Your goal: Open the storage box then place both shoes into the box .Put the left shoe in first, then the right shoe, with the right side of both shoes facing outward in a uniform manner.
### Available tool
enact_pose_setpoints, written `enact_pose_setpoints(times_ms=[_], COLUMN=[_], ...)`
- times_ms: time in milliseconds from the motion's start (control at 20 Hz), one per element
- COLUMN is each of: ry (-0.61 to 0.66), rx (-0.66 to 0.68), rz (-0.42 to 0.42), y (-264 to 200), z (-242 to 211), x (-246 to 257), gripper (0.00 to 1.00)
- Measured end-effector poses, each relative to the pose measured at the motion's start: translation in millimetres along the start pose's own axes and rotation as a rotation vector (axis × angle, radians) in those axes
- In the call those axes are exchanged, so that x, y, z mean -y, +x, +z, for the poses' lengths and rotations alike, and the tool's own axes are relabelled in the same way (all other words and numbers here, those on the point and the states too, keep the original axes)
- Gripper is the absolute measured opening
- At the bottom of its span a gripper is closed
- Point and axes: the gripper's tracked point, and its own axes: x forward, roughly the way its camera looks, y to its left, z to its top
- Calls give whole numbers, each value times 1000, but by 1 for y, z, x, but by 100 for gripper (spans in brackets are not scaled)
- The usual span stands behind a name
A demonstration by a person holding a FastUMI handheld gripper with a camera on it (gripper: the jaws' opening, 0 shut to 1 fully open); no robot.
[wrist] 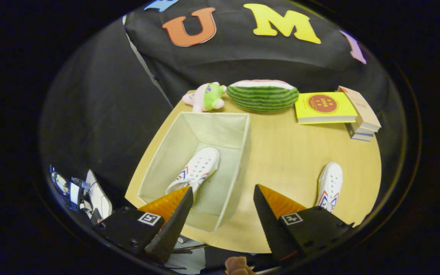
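Note:
An open pale fabric storage box (243, 152) stands on the wooden table (288, 152), with no lid on it. One white shoe (197, 168) with red and blue stripes lies inside the box, its toe pointing away from me, just ahead of my left finger. A second matching white shoe (330, 185) rests on the table to the right of the box, beyond my right finger. My gripper (224, 194) hovers above the box's near right corner, open, with nothing between its fingers.
Along the table's far edge sit a pink and green plush toy (206, 96), a watermelon-shaped cushion (262, 95) and a stack of books (359, 114) with a yellow book (324, 107) beside it. The table's near edge lies just below my fingers.

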Motion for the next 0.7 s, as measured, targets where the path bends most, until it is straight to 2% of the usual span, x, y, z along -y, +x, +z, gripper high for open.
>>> enact_pose_setpoints(times_ms=[100,250,500,700], ry=[16,119,201,292], rx=[1,-21,-69,-144], rz=[-37,2,-167,-183], y=[-7,-9,2,11], z=[-8,-26,-60,-95], x=[38,82,201,248], gripper=[99,99,99,98])
